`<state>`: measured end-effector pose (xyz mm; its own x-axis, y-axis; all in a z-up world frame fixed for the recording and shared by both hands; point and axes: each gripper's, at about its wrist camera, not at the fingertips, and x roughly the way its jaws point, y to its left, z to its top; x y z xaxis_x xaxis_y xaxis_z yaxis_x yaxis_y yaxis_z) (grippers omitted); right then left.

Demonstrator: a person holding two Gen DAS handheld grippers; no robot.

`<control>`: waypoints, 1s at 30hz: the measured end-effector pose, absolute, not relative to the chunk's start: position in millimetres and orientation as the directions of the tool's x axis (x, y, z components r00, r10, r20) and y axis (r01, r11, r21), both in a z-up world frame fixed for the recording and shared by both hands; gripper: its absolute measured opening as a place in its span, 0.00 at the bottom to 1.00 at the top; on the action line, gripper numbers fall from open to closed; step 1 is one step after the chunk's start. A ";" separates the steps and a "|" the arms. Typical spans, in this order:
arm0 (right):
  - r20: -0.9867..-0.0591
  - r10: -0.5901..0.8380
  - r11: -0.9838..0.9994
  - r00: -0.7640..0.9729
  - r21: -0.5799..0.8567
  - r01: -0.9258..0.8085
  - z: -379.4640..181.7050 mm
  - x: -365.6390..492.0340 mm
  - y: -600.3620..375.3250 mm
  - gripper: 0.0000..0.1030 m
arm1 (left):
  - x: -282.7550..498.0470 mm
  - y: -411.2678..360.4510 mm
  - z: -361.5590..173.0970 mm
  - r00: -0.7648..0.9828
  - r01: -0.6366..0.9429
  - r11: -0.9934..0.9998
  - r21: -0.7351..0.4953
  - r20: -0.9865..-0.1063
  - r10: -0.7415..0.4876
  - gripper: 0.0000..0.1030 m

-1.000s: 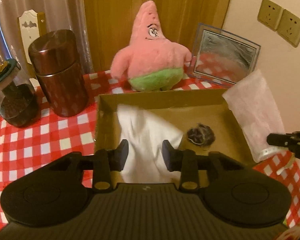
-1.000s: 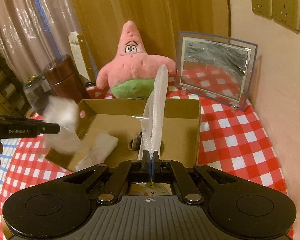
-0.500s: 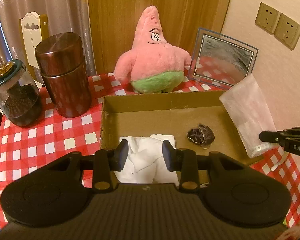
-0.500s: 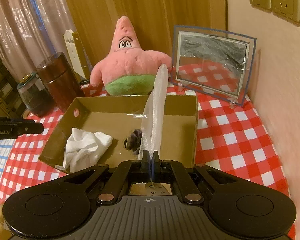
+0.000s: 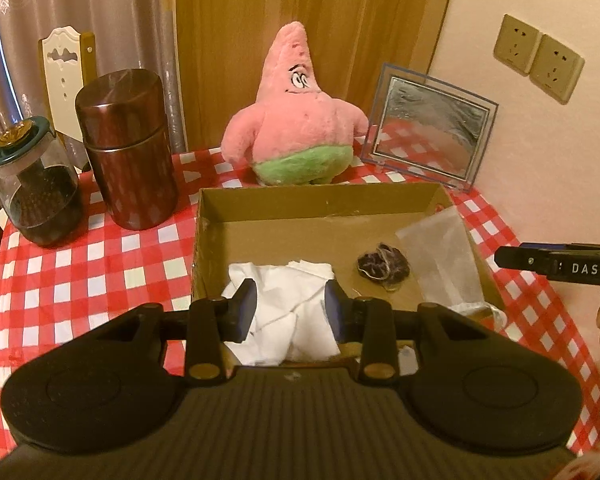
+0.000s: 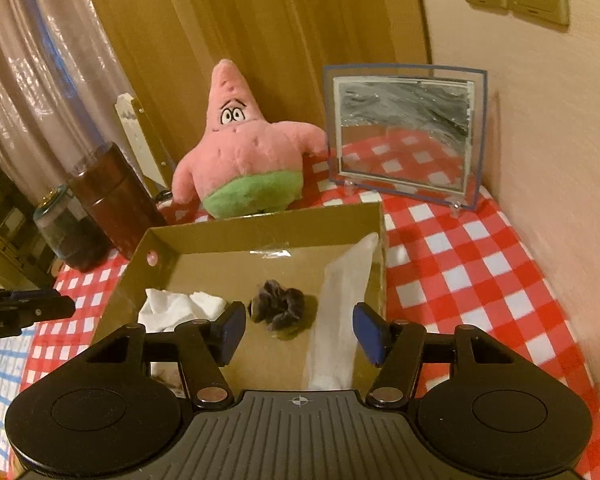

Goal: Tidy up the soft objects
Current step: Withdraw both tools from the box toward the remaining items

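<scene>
Since a second ago the sheer mesh pouch point(image 6: 342, 312) has gone from standing pinched in the right gripper point(image 6: 300, 330) to lying inside the cardboard box point(image 5: 320, 196), against its right wall. That gripper's jaws have just been opening and now stand apart with nothing clamped; the pouch only lies under the gap. The white cloth point(image 5: 288, 312) has also dropped from the air into the near-left corner of the box. The left gripper point(image 5: 290, 312) hovers above it, jaws partly apart, pads not touching it as far as I can see.

A dark scrunchie point(image 5: 384, 268) sits on the box floor between cloth and pouch.

What could go wrong, I think: the pouch's near end hangs right at the near rim, so pulling the right gripper back carelessly could snag it out. Same for the cloth, which bunches up at the near wall.

The pink starfish plush point(image 5: 296, 128) stands outside, just behind the far wall, probably next to go in. Reaching it means crossing the box. The standing mirror frame point(image 5: 432, 128) is close on its right and the brown canister point(image 5: 128, 156) and glass jar point(image 5: 32, 188) are off to its left, so a wide swing could knock one over.
</scene>
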<state>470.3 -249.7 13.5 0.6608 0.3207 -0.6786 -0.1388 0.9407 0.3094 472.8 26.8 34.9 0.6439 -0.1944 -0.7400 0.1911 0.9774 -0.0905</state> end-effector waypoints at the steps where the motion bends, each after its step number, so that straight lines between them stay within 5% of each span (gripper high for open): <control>1: -0.679 0.320 0.941 0.661 0.310 -0.137 14.3 466.7 -250.9 0.58 | 468.1 26.2 37.4 0.646 0.193 0.977 -0.093 -0.738 -0.198 0.32; 30: -0.653 0.349 0.920 0.673 0.374 -0.114 85.9 267.7 -263.0 0.58 | 249.1 24.9 94.9 0.746 0.090 0.963 -0.255 -0.624 -0.234 0.35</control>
<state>267.7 -263.0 85.9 0.6727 0.3487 -0.6526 -0.1143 0.9204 0.3740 249.1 24.9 94.9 0.7456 -0.2344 -0.6239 0.0897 0.9629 -0.2546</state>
